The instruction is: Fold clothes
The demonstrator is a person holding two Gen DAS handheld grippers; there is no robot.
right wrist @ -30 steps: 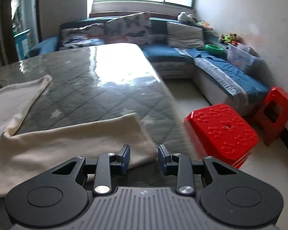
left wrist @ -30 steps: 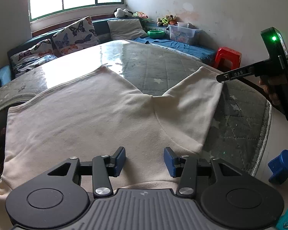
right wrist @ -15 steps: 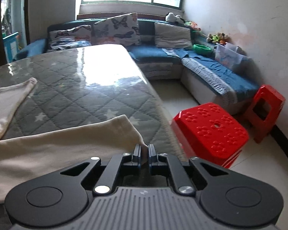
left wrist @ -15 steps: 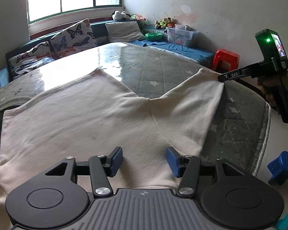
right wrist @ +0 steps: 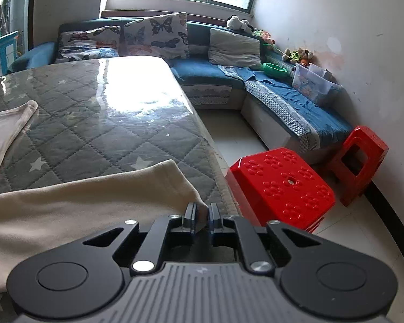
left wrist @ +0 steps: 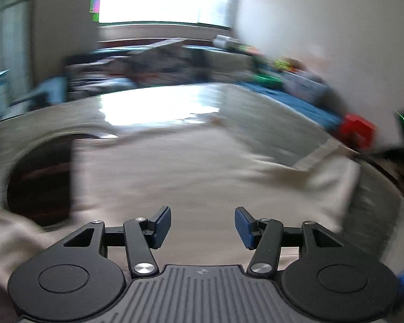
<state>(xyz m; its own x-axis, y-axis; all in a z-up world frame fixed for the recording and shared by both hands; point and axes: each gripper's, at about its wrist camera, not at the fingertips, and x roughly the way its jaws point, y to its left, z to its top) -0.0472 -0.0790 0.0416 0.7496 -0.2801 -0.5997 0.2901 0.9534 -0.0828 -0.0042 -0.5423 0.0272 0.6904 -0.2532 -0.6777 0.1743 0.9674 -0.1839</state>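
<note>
A cream garment (left wrist: 188, 172) lies spread flat on the grey quilted table (right wrist: 99, 134). The left wrist view is blurred by motion. My left gripper (left wrist: 202, 224) is open and empty, low over the garment's near edge. My right gripper (right wrist: 201, 215) is shut on the corner of the garment's cream sleeve (right wrist: 94, 204), close to the table's right edge. The garment's other sleeve (right wrist: 5, 123) lies at the far left of the right wrist view.
A red plastic stool (right wrist: 280, 188) stands on the floor right beside the table edge, with a second red stool (right wrist: 361, 158) behind it. A blue corner sofa (right wrist: 215, 75) with cushions and a clear storage box (right wrist: 313, 84) runs along the far walls.
My right gripper stays shut on the sleeve corner after closing on it earlier. My left gripper has swung left quickly, staying open; its view is now blurred.
</note>
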